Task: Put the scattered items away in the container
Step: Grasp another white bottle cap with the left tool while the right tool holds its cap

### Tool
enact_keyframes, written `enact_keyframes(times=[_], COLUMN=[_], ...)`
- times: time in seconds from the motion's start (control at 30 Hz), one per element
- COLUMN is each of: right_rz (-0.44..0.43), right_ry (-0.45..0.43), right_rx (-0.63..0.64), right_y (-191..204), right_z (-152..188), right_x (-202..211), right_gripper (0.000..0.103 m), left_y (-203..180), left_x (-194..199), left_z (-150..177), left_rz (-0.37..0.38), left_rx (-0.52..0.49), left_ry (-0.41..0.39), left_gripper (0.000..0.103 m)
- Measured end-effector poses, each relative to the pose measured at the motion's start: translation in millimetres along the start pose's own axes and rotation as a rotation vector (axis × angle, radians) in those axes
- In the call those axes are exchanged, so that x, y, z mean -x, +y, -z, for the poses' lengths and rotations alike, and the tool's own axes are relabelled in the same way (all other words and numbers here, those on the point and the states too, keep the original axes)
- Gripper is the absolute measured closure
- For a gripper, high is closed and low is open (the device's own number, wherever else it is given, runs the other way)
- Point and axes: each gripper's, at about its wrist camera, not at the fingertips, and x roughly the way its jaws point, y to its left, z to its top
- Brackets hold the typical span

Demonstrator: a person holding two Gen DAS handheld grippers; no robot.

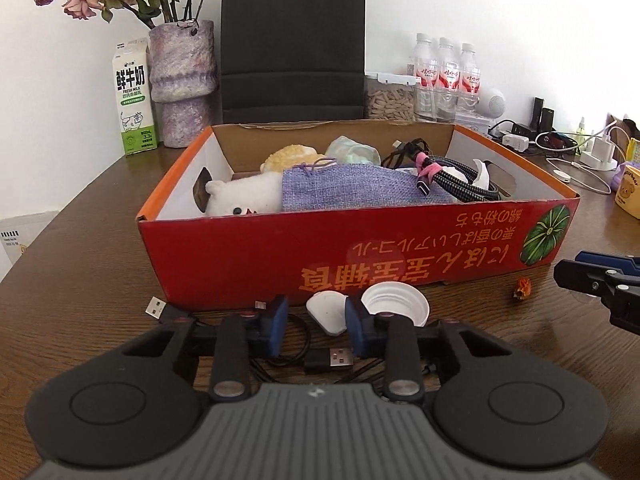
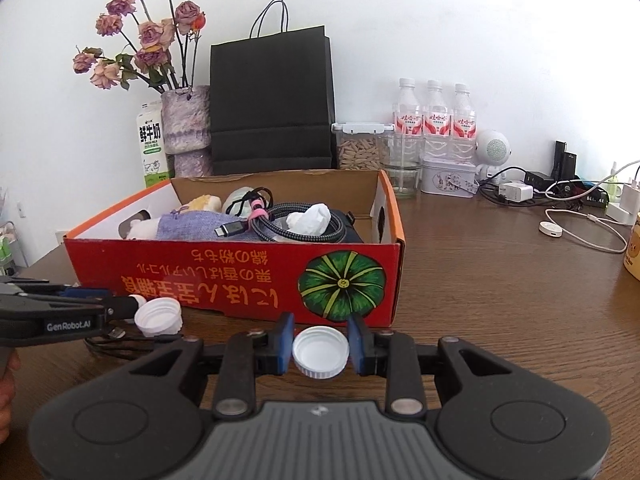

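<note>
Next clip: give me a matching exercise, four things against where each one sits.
Things:
1. purple pouch
2. milk carton
3. black paper bag
4. dried flower bud

Places:
A. on the table, in front of the red box
B. right of the vase
C. inside the red box
D. left of the vase

Pairs: 1-C; 2-D; 3-B; 4-A

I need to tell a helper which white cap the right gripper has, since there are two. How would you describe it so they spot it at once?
Start at the red cardboard box on the wooden table and find the green pumpkin picture on its front. Just below it, the right gripper is shut on the white ribbed cap, open side up. The other white cap lies further left, beside the left gripper.
</note>
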Motion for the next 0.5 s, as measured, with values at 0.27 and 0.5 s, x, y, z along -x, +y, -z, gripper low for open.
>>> enact_keyframes(times=[0.27,0.5], right_rz=[-0.014,-0.013], right_ry=[0.006,0.002], right_rx=[0.001,0.001], right_y=[1.1,1.7], right_z=[-0.1,0.0], right_x=[-0.7,0.6], right_gripper=[0.076,0.076], left_y=[-4.6,-10.8], left_x=[0.2,6.6], left_z=[0.4,0.4], left_rz=[0.021,0.007], left_rx=[-0.022,-0.059], left_ry=[-0.004,-0.039], left_gripper=[0.083,0.091])
